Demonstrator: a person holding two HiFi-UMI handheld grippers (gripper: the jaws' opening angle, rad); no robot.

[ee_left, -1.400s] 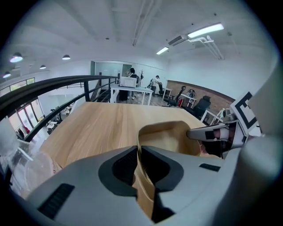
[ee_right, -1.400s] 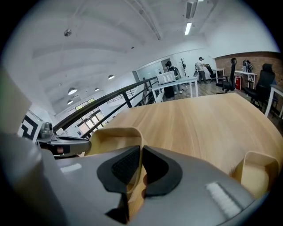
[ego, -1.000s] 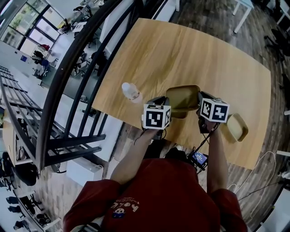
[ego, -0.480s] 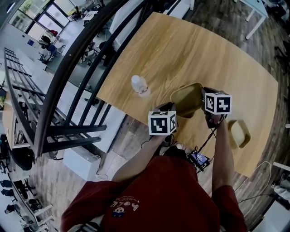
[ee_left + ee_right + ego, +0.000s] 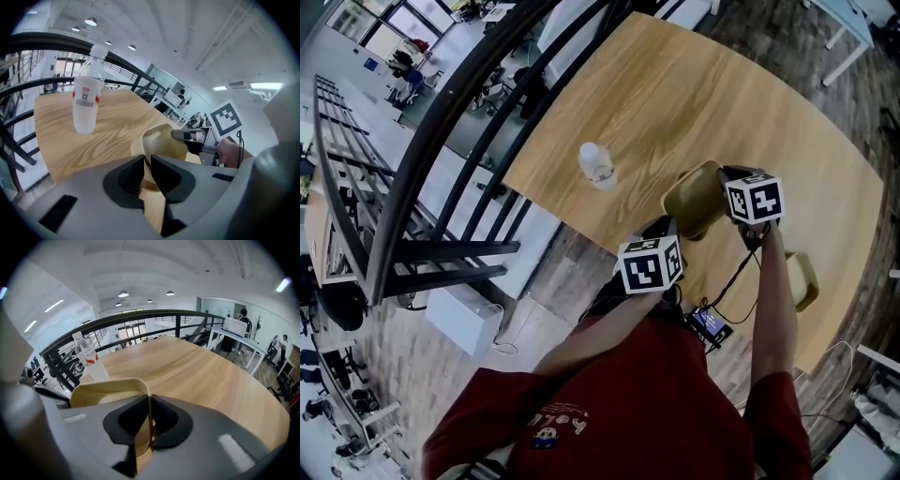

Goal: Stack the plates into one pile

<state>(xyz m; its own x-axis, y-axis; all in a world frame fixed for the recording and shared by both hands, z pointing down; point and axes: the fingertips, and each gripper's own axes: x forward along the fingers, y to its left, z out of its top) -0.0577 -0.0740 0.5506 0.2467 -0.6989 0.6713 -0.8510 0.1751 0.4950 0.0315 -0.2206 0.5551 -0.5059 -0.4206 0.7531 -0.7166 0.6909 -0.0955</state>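
a person in a red shirt [image 5: 628, 403] is leaning over the near edge of the wooden tabletop [image 5: 722, 94], reaching both arms forward. the left gripper [image 5: 146, 161] is pinching the nearer, lower rim of a tan plate [image 5: 698, 197]. its dark fingers [image 5: 126, 176] are sitting almost together with the thin rim running up through the slit between them, after easing apart a touch. the right gripper [image 5: 149, 416] is clamping the opposite side of the same plate. its fingers [image 5: 129, 420] are pressing on either face of the side wall, just a sliver apart and also loosening very slightly. between the two grips the plate is hanging tilted, raised side up, hollow facing the person, above the near part of the tabletop and not lying flat on it. just beside the right forearm, a second plate [image 5: 803, 279] of the same colour is lying flat near the tabletop's edge, well apart from both pairs of fingers. further out to the left, a clear plastic bottle [image 5: 597, 166] with a red-and-white label is standing upright. beyond the tabletop a dark curved railing [image 5: 441, 141] is sweeping past, with an open office floor showing below it.
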